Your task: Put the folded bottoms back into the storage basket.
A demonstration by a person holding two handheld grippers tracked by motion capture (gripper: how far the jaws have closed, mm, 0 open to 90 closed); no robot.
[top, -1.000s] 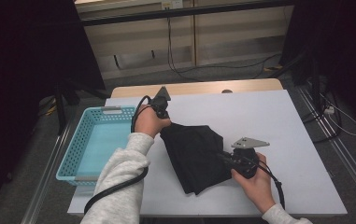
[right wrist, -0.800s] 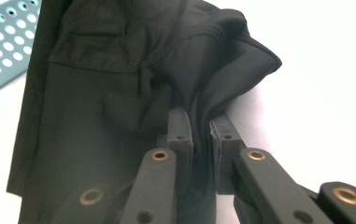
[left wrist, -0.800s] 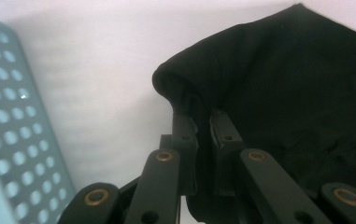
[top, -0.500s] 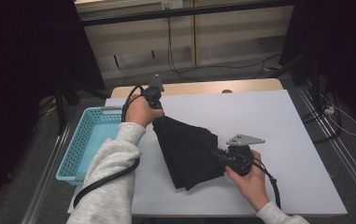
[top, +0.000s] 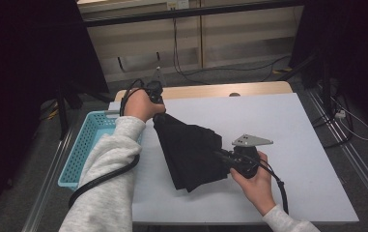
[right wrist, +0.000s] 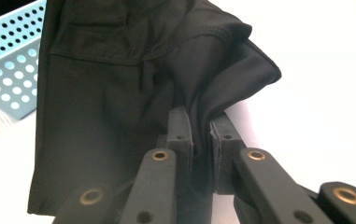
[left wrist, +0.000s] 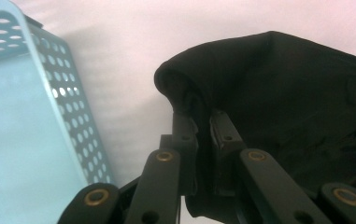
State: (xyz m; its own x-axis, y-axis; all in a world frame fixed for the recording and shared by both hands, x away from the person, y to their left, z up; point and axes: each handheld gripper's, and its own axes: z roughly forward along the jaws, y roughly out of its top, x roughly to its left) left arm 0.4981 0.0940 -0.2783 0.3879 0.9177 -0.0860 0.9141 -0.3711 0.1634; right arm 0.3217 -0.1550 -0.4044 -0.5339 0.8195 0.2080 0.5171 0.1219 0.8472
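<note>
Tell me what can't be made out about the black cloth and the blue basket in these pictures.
- Black folded fabric garment: what kind of garment it is; high view, folds hide its shape.
- Its pinched edges: left gripper and right gripper views, shut jaws cover them.
- Light blue perforated plastic basket: its near end; high view, grey sleeve hides it.

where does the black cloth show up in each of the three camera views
High view: black cloth at table centre, stretched between the two tools.
Left gripper view: upper right, a fold pinched in the jaws.
Right gripper view: centre and left, an edge pinched in the jaws.
Shared landmark: blue basket.
</note>
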